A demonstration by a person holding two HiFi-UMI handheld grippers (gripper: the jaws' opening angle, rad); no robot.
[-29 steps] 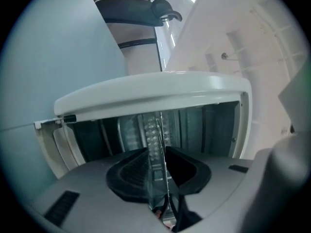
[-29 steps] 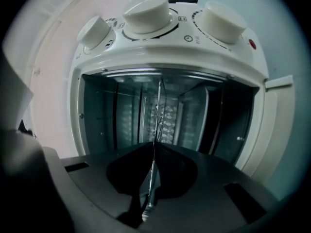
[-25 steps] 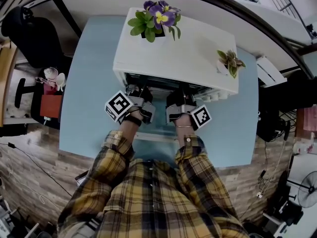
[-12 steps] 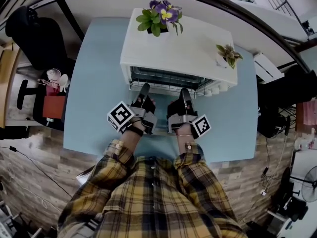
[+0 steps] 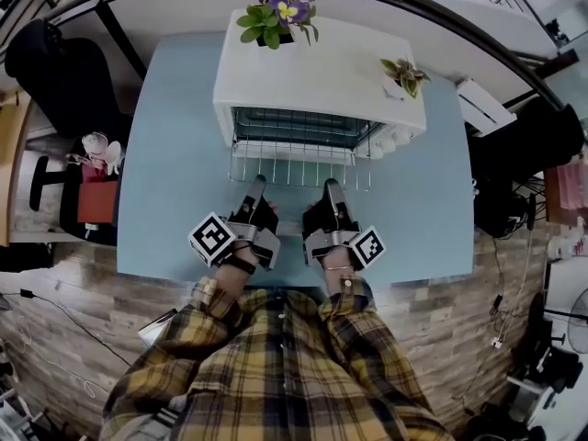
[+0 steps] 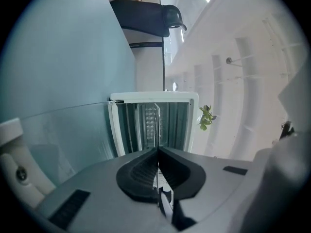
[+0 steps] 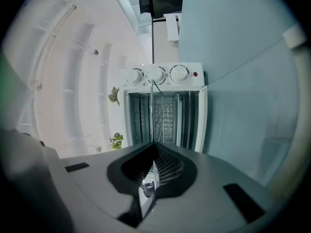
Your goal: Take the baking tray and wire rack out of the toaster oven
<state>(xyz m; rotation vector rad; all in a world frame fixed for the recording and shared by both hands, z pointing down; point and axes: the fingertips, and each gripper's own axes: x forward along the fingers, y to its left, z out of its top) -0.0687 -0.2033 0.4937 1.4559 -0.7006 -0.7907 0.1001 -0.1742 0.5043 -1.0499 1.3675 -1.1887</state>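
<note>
1. The left gripper (image 5: 258, 184) is clenched on the front edge of the wire rack (image 5: 299, 162), near the rack's left end. In the left gripper view (image 6: 157, 149) its jaws meet on the thin wire, which is seen edge-on.
2. The right gripper (image 5: 331, 186) is clamped on the same front edge, a little right of its middle. In the right gripper view (image 7: 154, 143) the rack's wires (image 7: 167, 168) show between the closed jaws.
3. The rack juts out of the mouth of the toaster oven (image 5: 322, 72). Its rear part is inside the opening and its front part hangs over the open door (image 5: 290, 215), which lies flat in front of the oven.
4. The oven stands on a blue table (image 5: 165, 154), with its knobs (image 7: 156, 74) at the right of the mouth.
5. A flowering plant (image 5: 276, 12) and a small plant (image 5: 402, 70) sit on top of the oven.
</note>
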